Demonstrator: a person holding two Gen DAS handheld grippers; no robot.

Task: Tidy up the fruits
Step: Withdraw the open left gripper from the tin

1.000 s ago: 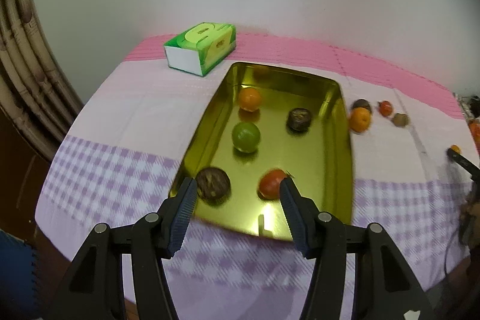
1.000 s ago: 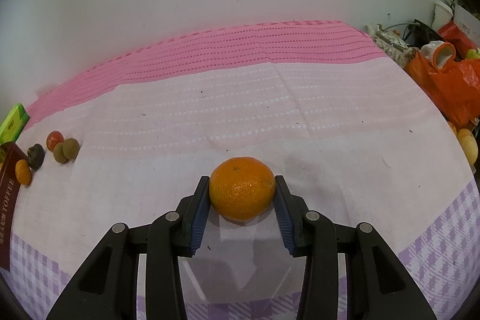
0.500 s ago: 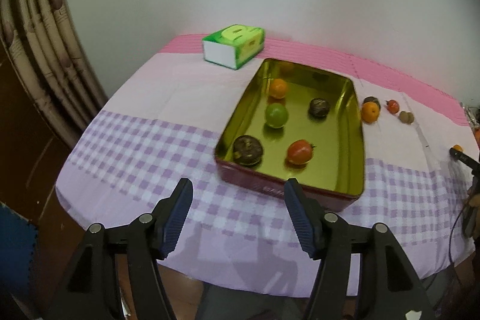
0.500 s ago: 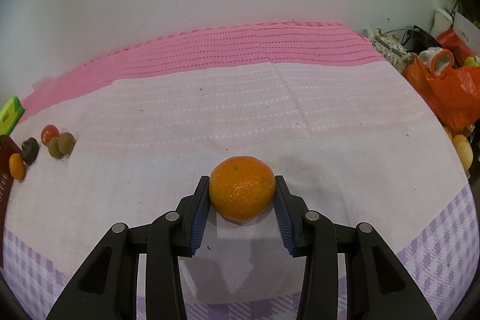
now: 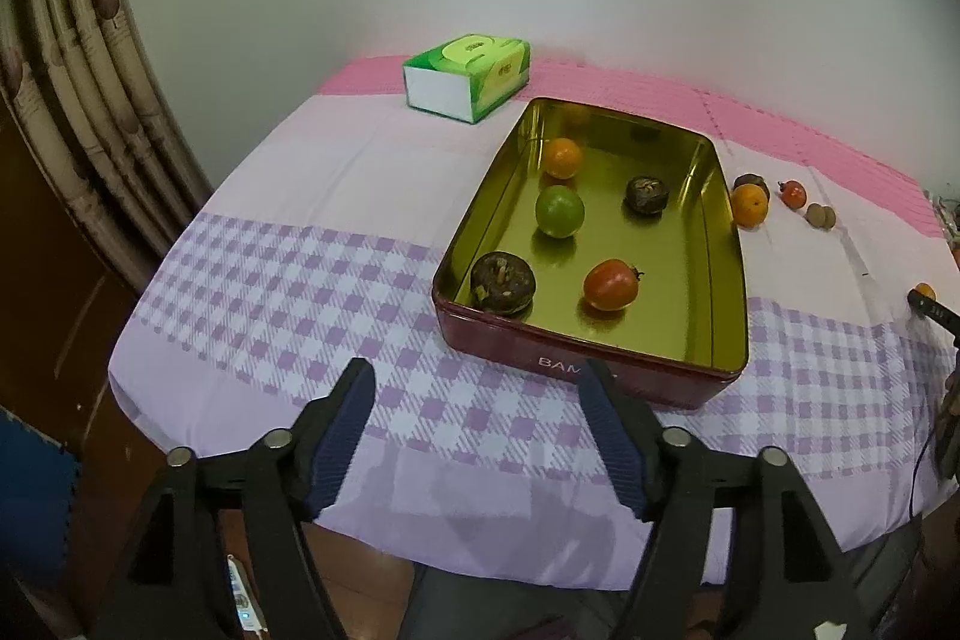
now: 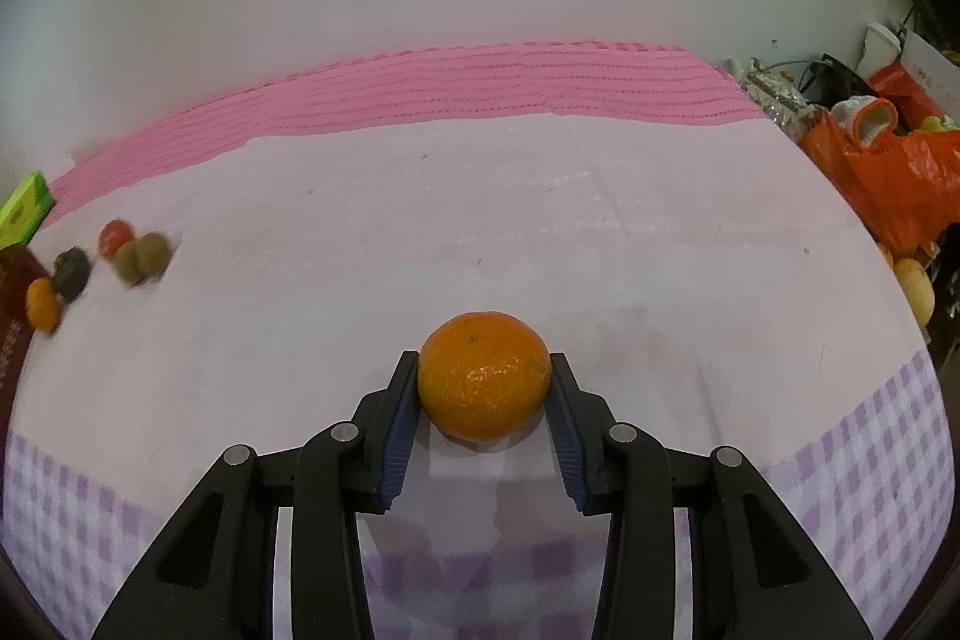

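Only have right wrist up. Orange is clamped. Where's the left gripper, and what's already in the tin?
Observer: The left gripper is open and empty, over the table's near edge, short of the tin.
Operator: Tin contents?
Observer: Five fruits: a small orange, a green fruit, a red tomato and two dark brown ones.
Operator: Room for mine?
Observer: Likely; the tin's right side is bare.

Table (image 5: 288, 280) left of tin: bare cloth, open passage.
Tin (image 5: 600, 364): blocks straight ahead.
Tissue box (image 5: 468, 76): far corner obstacle.
Orange bags (image 6: 888, 172): crowd right edge.
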